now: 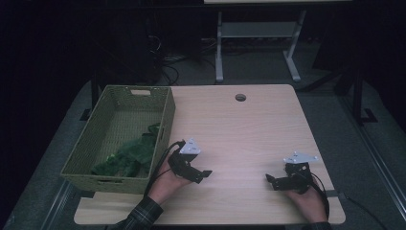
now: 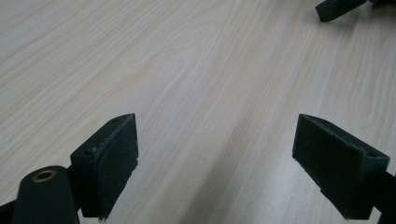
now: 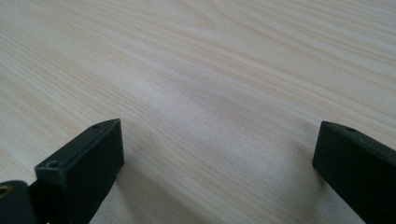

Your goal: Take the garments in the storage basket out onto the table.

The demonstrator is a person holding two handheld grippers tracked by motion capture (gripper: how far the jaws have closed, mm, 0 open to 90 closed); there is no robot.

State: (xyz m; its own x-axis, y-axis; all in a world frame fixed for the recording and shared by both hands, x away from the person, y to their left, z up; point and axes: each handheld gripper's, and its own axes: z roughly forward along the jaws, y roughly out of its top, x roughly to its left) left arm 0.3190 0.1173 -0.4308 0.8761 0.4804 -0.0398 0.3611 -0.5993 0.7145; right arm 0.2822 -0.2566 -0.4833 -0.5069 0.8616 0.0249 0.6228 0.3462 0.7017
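A woven green basket (image 1: 165,125) stands on the left part of the light wooden table (image 1: 239,129), with a crumpled green cloth (image 1: 128,158) lying in its near end. My left gripper (image 1: 205,174) rests low over the table just right of the basket, held by a hand in a plaid sleeve. In the left gripper view its jaws stand wide apart, the gripper (image 2: 219,163) open over bare wood. My right gripper (image 1: 271,181) sits near the table's front right. It is open too (image 3: 215,168), nothing between its jaws.
A round cable hole (image 1: 240,97) is at the table's far edge. Beyond it stands a white desk frame (image 1: 258,33) with cables on the dark floor. A jaw of the other gripper (image 2: 338,7) shows at the top right of the left gripper view.
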